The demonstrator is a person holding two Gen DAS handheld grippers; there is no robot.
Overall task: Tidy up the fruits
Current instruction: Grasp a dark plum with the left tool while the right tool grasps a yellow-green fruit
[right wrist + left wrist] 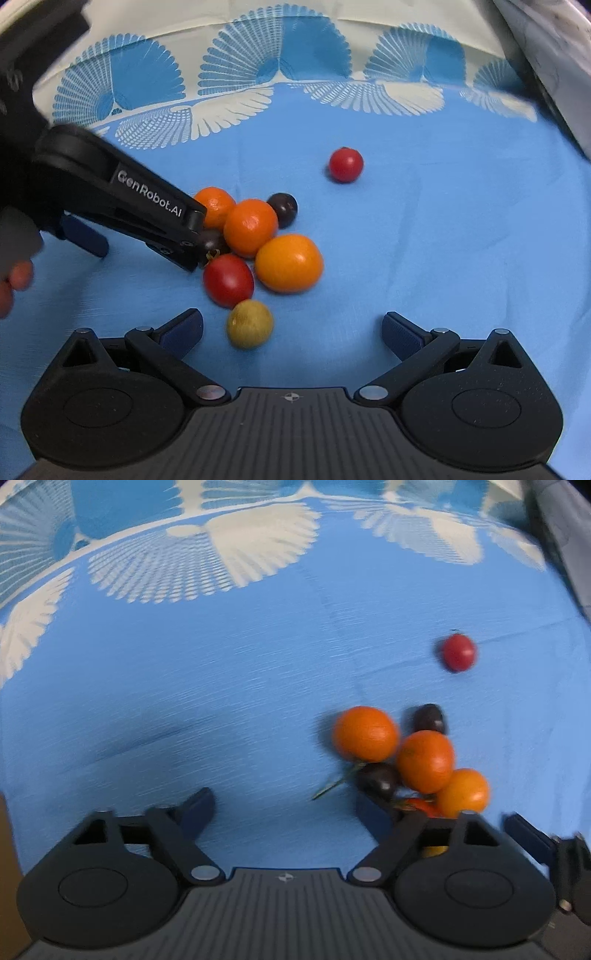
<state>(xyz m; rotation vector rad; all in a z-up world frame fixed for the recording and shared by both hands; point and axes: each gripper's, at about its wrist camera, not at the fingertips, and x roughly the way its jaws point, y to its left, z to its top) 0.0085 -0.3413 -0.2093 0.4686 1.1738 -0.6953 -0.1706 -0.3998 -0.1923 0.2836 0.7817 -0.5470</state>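
A huddle of fruit lies on the blue cloth: three oranges (250, 227), two dark plums (282, 209), a red tomato (228, 279) and a yellow-green fruit (250, 324). Another red tomato (345, 164) sits apart, further back. My left gripper (286, 808) is open over bare cloth with nothing between its fingers. Its right finger (373, 812) stands right beside a dark plum (378, 781) and the oranges (424, 760). My right gripper (291, 332) is open. The yellow-green fruit lies between its fingers, nearer the left one, and neither pad touches it. From the left of the right wrist view, the left gripper (146, 254) reaches in.
The blue tablecloth (443, 240) has a white fan pattern along its far side. A grey-white object (546, 55) rises at the back right corner. A person's fingers (16, 282) show at the left edge. A brown edge (7, 886) borders the cloth at lower left.
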